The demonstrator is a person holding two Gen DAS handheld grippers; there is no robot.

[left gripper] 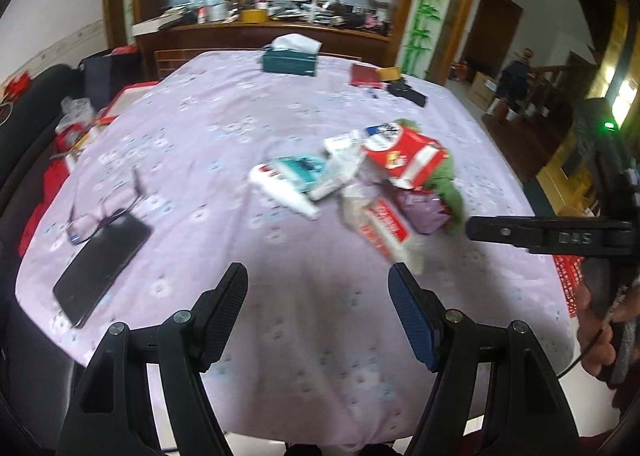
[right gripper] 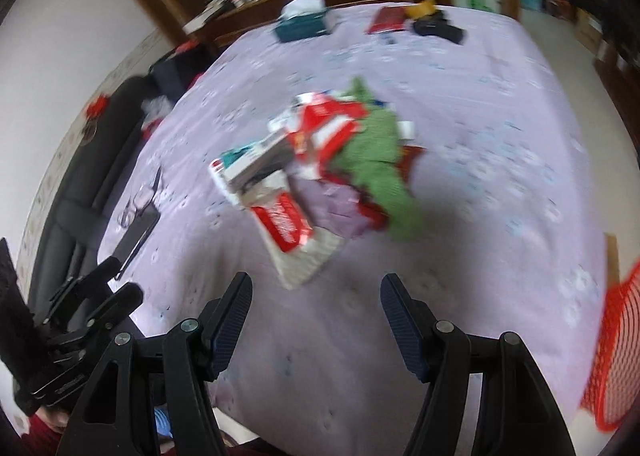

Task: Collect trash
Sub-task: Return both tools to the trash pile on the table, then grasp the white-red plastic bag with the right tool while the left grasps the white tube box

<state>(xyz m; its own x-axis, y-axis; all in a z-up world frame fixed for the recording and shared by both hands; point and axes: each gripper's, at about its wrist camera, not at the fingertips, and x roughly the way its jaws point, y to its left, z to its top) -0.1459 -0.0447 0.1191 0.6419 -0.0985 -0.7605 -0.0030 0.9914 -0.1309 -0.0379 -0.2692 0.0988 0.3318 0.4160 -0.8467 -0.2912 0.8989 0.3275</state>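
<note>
Left tool: nearest in the left wrist view, above the near edge of the counter; jaws stand wide apart with only tablecloth between the pads, holding nothing.
Right tool: nearest in the right wrist view, also over the near part of the counter; jaws wide apart and empty, clear of the trash ahead.
Other views of the tools: the right tool shows side-on at the right edge of the left wrist view, with a hand on its grip; the left tool shows at the lower left of the right wrist view.
Counter: covered by a pale lilac cloth with small flower prints.
Red mesh basket: at the counter's right edge, near the right tool.
Trash pile: mid-counter, beyond both tools and touching neither; right of centre from the left tool, slightly left of centre from the right tool.
Pile contents: a red and white carton on top, a green crumpled piece along its right side, a red and white wrapper on the near side, a lilac packet, a white tube and a teal and white box on the left.
Phone: dark, flat on the left side of the counter, well apart from the pile.
Glasses: lying partly on the phone's far end.
Tissue box: teal, at the far edge.
Far right items: a dark red booklet, a yellow object and a black case, close together.
Behind the counter: a cluttered wooden sideboard; details blurred.
</note>
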